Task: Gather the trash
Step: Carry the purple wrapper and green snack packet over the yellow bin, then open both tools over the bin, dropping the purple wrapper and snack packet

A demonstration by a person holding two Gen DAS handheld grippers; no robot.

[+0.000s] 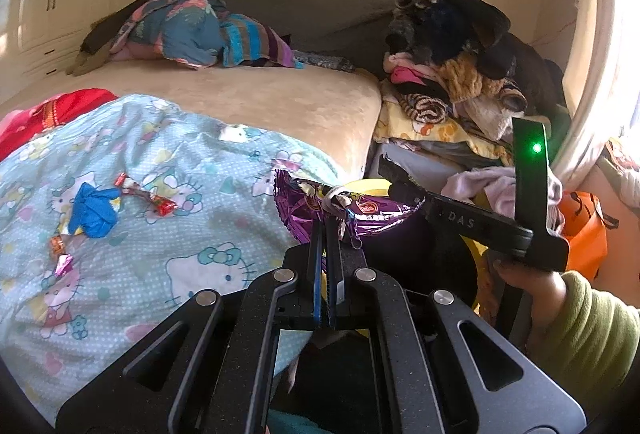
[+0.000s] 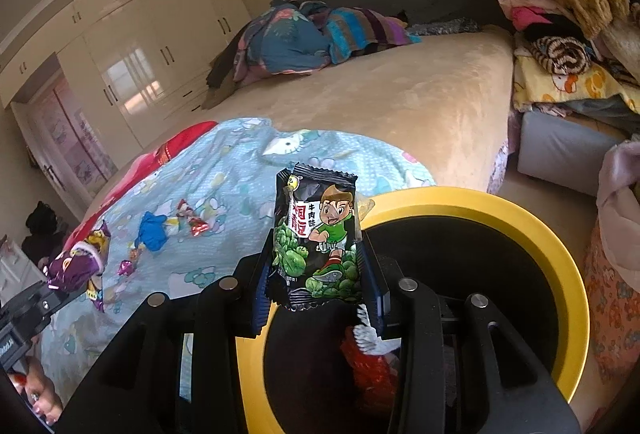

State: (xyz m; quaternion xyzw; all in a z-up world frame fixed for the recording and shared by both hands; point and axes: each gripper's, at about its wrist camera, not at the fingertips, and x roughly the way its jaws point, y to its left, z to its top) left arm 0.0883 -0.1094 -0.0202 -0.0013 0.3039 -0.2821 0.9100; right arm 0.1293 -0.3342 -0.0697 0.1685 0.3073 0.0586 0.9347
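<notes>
My left gripper (image 1: 327, 224) is shut on a crumpled purple foil wrapper (image 1: 304, 200), held over the edge of the bed; the same wrapper (image 2: 78, 266) shows at the far left of the right wrist view. My right gripper (image 2: 316, 266) is shut on a black and green snack packet (image 2: 316, 234), upright above the yellow-rimmed bin (image 2: 560, 246). Red and white trash (image 2: 368, 358) lies inside the bin. On the blue cartoon-cat blanket (image 1: 200, 162) lie a blue crumpled scrap (image 1: 94, 210), a red candy wrapper (image 1: 164, 204) and a pink one (image 1: 64, 264).
A beige bed (image 1: 280, 94) carries a heap of clothes (image 1: 192, 30) at its far end. Stacked clothes and plush things (image 1: 460, 74) stand right of the bed. A person's hand and green sleeve (image 1: 580, 318) hold the right gripper. White wardrobes (image 2: 132, 46) line the left wall.
</notes>
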